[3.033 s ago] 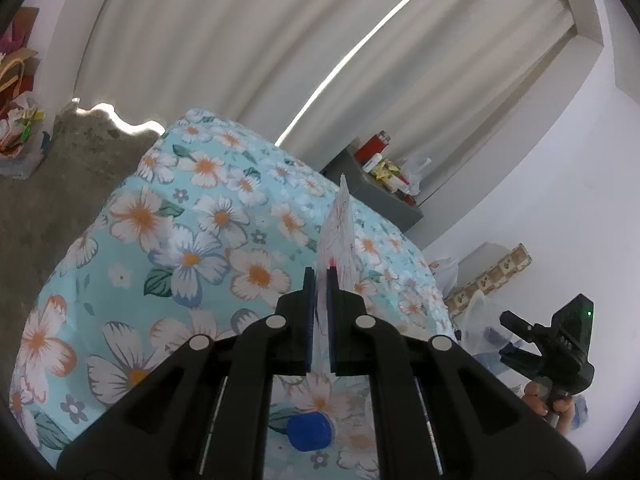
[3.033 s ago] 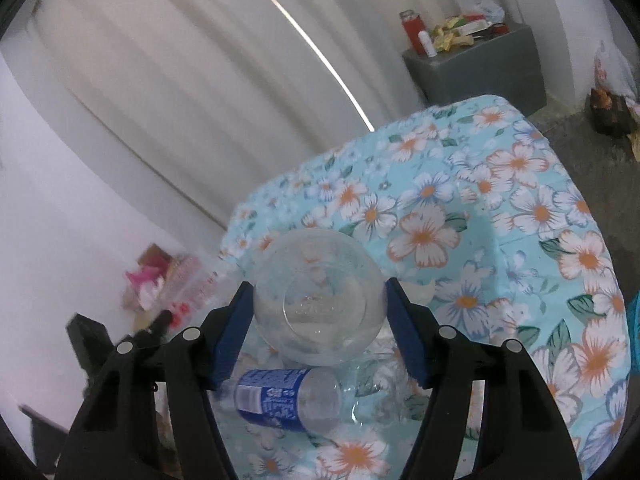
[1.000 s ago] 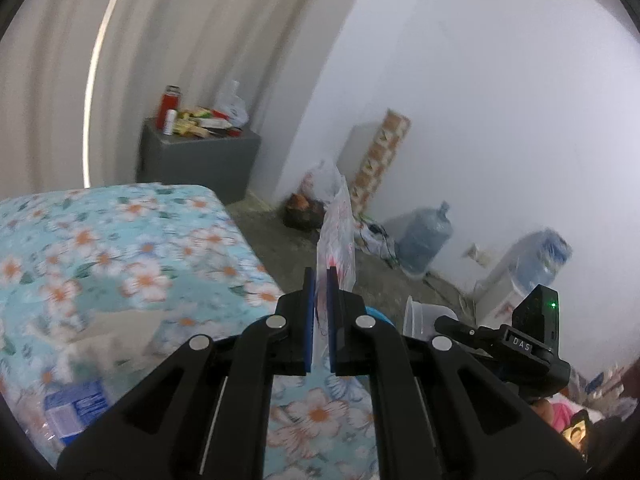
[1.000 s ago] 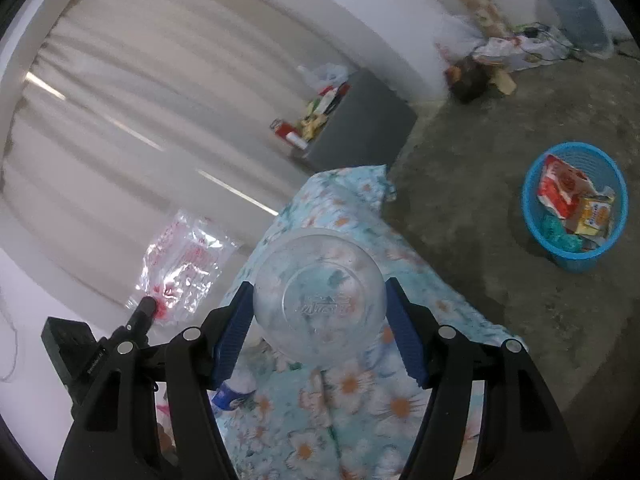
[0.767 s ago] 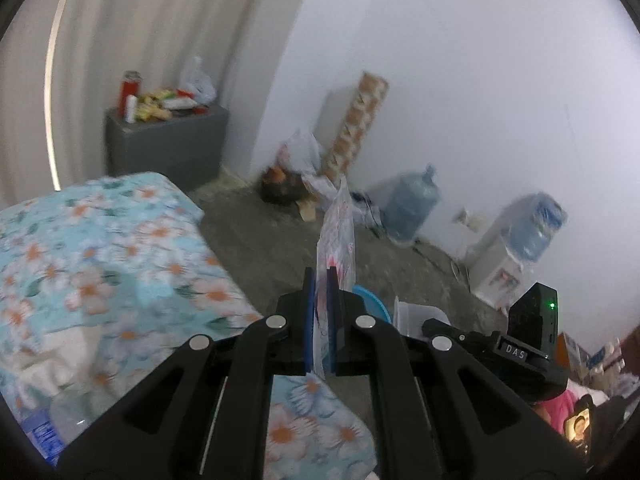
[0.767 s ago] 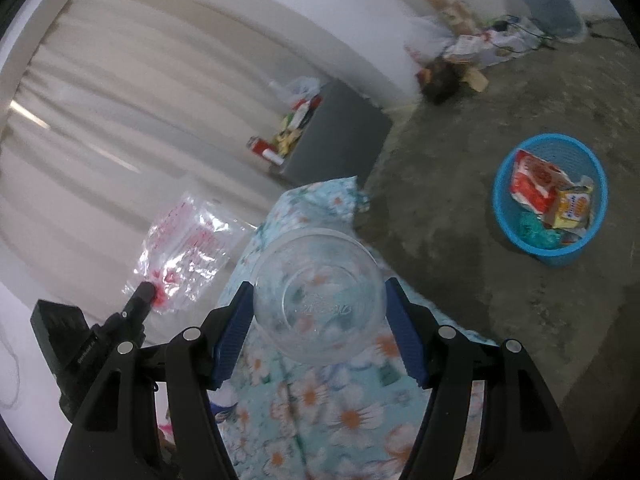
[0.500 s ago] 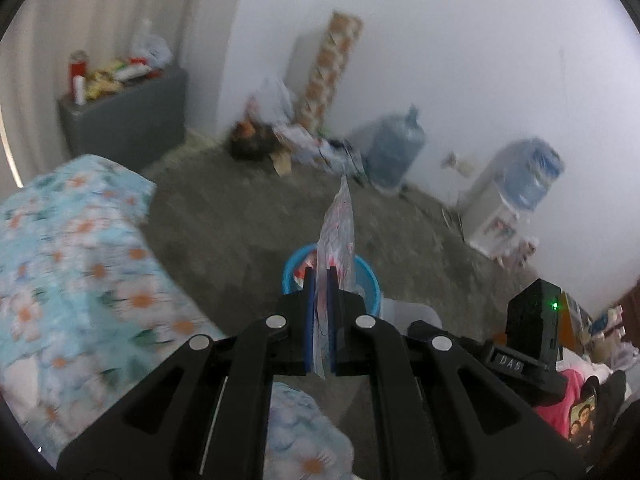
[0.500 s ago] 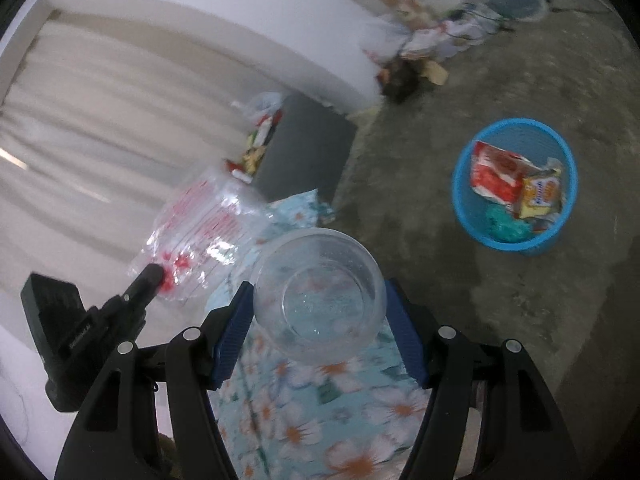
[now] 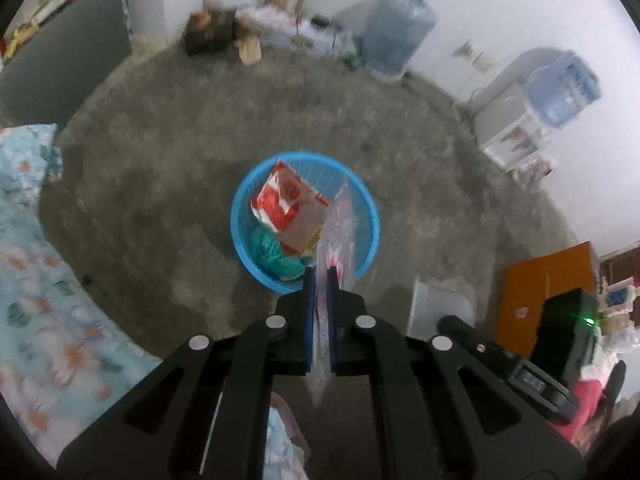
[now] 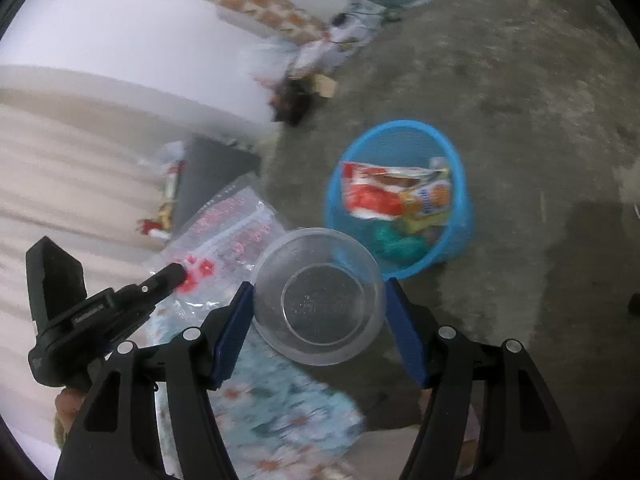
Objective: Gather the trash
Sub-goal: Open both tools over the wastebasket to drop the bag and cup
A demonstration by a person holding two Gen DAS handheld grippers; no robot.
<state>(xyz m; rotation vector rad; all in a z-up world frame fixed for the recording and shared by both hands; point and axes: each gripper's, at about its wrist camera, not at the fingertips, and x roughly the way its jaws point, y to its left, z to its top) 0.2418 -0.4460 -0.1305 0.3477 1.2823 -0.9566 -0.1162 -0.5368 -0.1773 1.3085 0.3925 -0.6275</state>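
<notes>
Left gripper (image 9: 319, 280): blue pads nearly together, pinching a clear plastic bag (image 9: 338, 232) with red print; the bag stands edge-on above the pads, its top across the near side of the basket.
Right gripper (image 10: 319, 300): spread wide, blue pads against both sides of a clear plastic cup (image 10: 318, 296), mouth toward the camera, bottom facing away.
Floral cloth (image 9: 36, 280): light blue with white-orange flowers, low left under both grippers.
Blue basket (image 9: 244, 200): on the grey floor beyond the grippers; holds a red-and-white wrapper (image 9: 286, 200) and a crumpled green bag (image 9: 276, 254).
Water jug (image 9: 396, 40): far back against the white wall, blurred.
Grey cabinet (image 9: 60, 56): far left, small items on top.
</notes>
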